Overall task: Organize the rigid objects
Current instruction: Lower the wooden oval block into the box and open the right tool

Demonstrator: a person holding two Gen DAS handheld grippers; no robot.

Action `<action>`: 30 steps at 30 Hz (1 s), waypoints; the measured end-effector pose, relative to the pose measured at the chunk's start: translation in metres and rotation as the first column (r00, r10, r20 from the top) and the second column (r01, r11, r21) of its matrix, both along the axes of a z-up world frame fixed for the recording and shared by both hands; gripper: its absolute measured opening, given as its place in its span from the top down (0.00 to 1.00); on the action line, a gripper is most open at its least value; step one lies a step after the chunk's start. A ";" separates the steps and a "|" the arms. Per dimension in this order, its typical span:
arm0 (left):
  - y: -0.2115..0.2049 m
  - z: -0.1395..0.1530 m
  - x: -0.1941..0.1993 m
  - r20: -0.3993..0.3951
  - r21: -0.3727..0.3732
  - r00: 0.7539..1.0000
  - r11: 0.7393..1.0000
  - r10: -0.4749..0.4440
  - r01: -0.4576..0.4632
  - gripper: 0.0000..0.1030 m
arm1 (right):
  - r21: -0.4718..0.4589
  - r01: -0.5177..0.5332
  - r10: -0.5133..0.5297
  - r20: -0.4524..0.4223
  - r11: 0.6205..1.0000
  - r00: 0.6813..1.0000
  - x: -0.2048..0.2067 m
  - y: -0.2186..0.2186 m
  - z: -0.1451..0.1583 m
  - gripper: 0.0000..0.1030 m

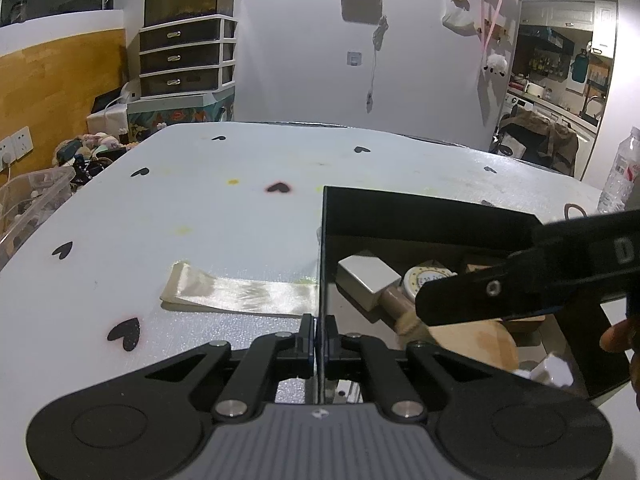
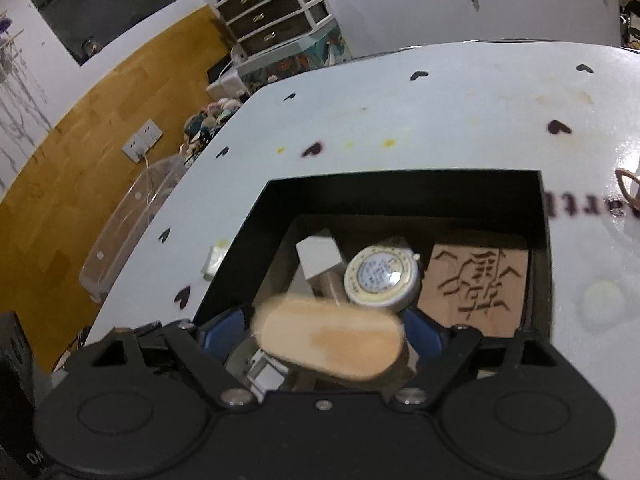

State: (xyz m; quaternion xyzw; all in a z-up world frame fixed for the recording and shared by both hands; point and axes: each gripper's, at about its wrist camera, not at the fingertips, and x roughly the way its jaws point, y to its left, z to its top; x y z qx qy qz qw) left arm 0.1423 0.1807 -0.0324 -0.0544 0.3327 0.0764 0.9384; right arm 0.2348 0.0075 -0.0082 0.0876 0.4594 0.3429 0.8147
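A black open box [image 1: 420, 216] [image 2: 400, 188] stands on the white table. My left gripper [image 1: 319, 340] is shut on the box's left wall. Inside lie a white block [image 1: 368, 276] [image 2: 320, 256], a round tin with a printed lid [image 1: 426, 280] [image 2: 380, 276], a carved wooden tile [image 2: 480, 284] and a wooden spatula-like piece [image 1: 472, 340] [image 2: 328, 340]. My right gripper [image 2: 324, 332] is over the box with its blue fingers [image 2: 224, 330] spread wide either side of the blurred wooden piece, not closed on it. It shows as a black arm in the left wrist view [image 1: 532, 280].
A pale satin ribbon [image 1: 240, 292] lies on the table [image 1: 200, 200] left of the box. A plastic bottle [image 1: 620, 172] stands at the far right. A clear bin [image 2: 128, 224] and clutter sit off the table's left edge. A drawer unit [image 1: 184, 56] stands by the wall.
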 end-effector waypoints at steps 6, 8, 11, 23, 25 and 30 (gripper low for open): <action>0.000 -0.001 -0.001 0.004 -0.002 1.000 1.000 -0.002 0.002 0.96 | 0.055 -0.018 0.015 0.049 0.998 0.999 -0.005 -0.007 0.013 0.10; 0.000 -0.001 -0.001 0.004 -0.002 1.000 1.000 -0.002 0.002 0.96 | 0.059 -0.009 0.005 0.069 0.998 0.998 -0.004 -0.011 0.017 0.11; 0.000 -0.001 -0.001 0.004 -0.002 1.000 1.000 -0.002 0.002 0.96 | 0.058 -0.008 0.003 0.087 0.998 0.996 -0.001 -0.011 0.018 0.20; 0.000 0.000 -0.001 0.005 -0.006 1.000 1.000 0.001 -0.001 0.96 | -0.042 -0.069 0.071 0.043 0.997 0.997 -0.003 0.002 -0.013 0.65; 0.000 0.000 -0.001 0.005 -0.006 1.000 1.000 0.001 -0.001 0.96 | -0.051 -0.074 0.076 0.049 0.996 0.996 -0.003 0.003 -0.014 0.68; 0.001 -0.001 -0.001 0.005 -0.009 1.000 1.000 0.003 -0.003 0.96 | -0.044 -0.070 0.071 0.027 0.997 0.997 0.000 0.000 -0.014 0.68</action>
